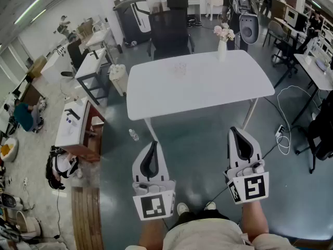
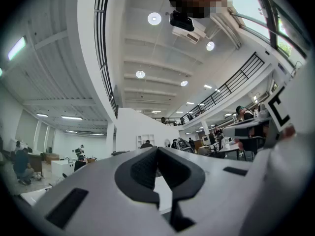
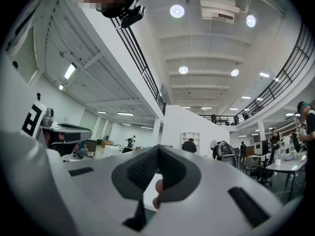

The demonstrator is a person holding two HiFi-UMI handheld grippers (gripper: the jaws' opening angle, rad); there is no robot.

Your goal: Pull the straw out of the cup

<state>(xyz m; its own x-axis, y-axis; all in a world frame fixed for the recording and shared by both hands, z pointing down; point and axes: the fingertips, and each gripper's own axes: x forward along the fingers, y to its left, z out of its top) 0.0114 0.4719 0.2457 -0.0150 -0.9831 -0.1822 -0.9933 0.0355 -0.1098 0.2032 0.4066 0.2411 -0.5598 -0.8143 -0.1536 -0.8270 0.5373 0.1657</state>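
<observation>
A small clear cup (image 1: 180,67) stands on the far half of the white table (image 1: 208,87); it is too small to make out a straw in it. Both grippers are held low, close to the person's body and well short of the table. The left gripper (image 1: 152,145) has its jaws together with nothing between them, and the left gripper view shows its dark pads (image 2: 147,168) meeting. The right gripper (image 1: 237,132) is likewise shut and empty, its pads (image 3: 147,168) closed in the right gripper view. Both gripper views look up at the ceiling, and the cup is in neither.
A white vase with pink flowers (image 1: 222,41) stands at the table's far edge. A black office chair (image 1: 170,33) sits behind the table. A cable and power strip (image 1: 282,134) lie on the floor to the right, and desks (image 1: 78,119) line the left side.
</observation>
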